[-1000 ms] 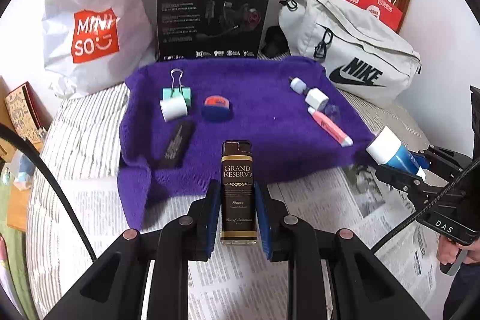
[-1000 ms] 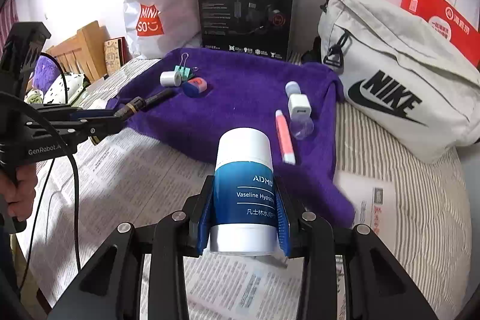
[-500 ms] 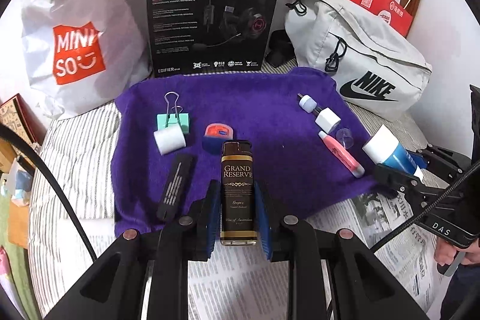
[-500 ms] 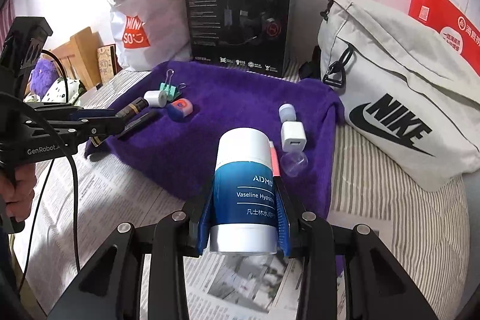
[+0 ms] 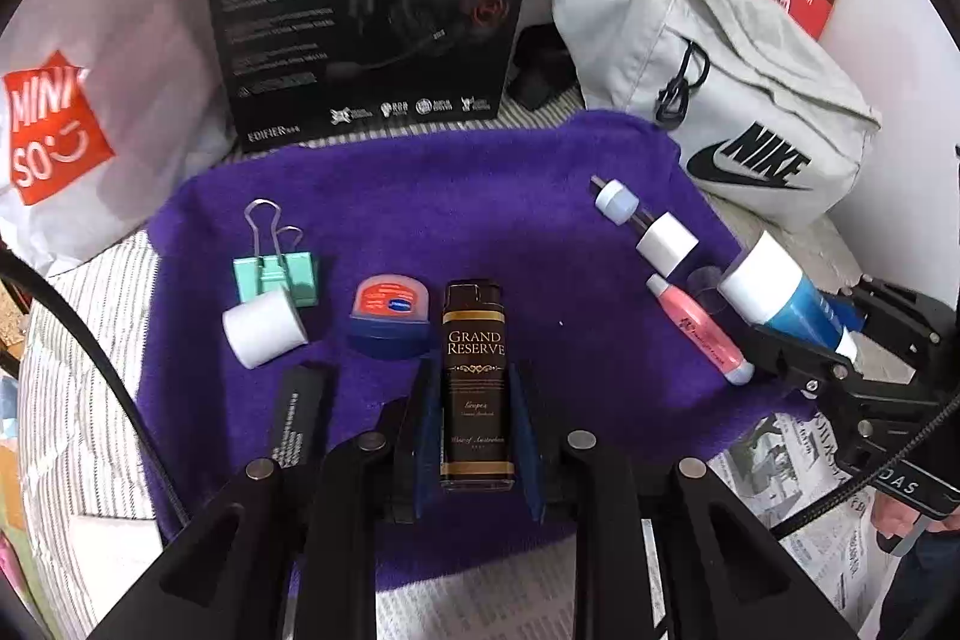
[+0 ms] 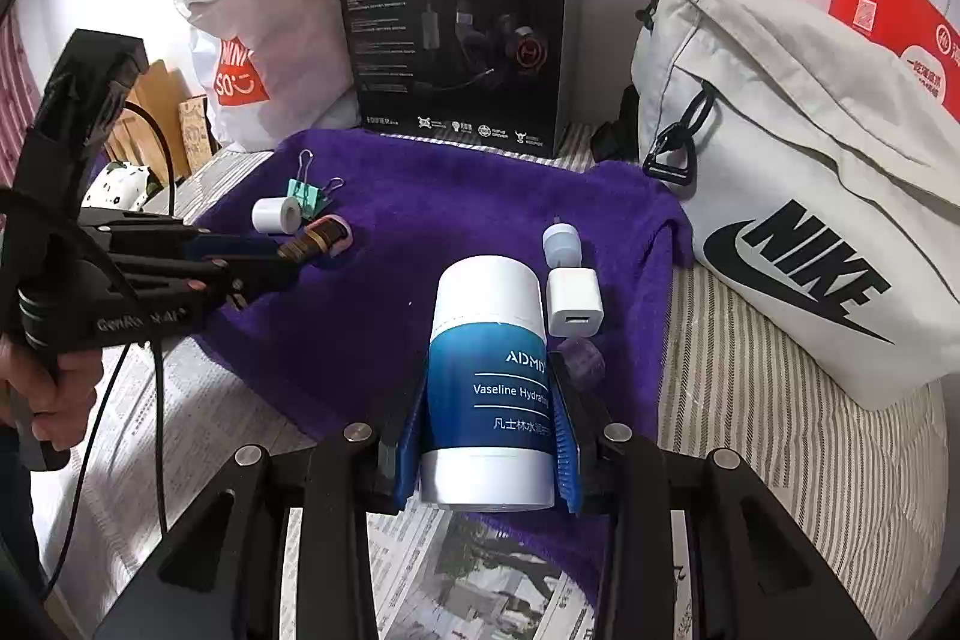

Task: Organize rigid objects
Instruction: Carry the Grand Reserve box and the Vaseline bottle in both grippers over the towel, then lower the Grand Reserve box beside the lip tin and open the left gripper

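Observation:
My left gripper is shut on a brown Grand Reserve lighter and holds it over the front of the purple towel. My right gripper is shut on a blue and white Vaseline bottle, over the towel's right part. On the towel lie a mint binder clip, a white roll, a blue tin, a black bar, a white charger, a pale cap and a pink tube.
A black headset box, a white Miniso bag and a grey Nike bag stand behind and right of the towel. Red bags stand at the back. Newspaper covers the striped bed in front.
Both grippers have moved forward over the towel, each still holding its object. The left one now has the lighter beside the blue tin; the bottle is now next to the charger.

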Demonstrator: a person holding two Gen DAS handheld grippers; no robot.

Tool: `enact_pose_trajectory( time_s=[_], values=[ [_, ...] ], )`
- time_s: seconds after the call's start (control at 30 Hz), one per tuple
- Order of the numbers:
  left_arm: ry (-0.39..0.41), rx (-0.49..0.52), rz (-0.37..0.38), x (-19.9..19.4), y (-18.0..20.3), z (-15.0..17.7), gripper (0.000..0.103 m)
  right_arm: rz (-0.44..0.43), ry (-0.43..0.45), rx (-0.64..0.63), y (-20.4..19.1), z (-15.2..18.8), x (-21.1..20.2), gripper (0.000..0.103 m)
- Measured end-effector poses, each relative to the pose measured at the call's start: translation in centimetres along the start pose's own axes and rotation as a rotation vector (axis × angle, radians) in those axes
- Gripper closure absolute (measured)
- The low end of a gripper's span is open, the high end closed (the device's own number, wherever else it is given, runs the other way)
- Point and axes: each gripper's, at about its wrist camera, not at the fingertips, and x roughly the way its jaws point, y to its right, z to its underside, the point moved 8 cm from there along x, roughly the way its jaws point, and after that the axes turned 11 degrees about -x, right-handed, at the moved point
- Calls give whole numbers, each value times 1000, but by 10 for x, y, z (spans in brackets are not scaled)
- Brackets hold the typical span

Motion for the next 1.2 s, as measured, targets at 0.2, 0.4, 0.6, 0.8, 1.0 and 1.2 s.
enact_pose_trajectory(
  time_s=[0.2, 0.4, 0.6, 0.8, 1.0, 1.2],
  values=[
    [-26, 17, -21, 11, -3, 5, 81, -11, -18, -7, -2, -1, 11, 67],
    [-48, 49, -74, 16, -16, 10, 81, -25, -27, -28, -7, -5, 19, 67],
    [-54, 80, -82, 21, -19, 12, 80, -28, -38, -39, -9, -6, 23, 67],
    [-61, 94, -63, 18, -20, 14, 78, -17, -47, -25, -1, -3, 19, 67],
    [-7, 50, -41, -12, -30, 18, 70, -11, -58, -15, 2, -3, 18, 67],
    [62, -20, -41, -57, -50, 23, 56, -24, -83, -22, -8, -6, 32, 67]
  ],
)
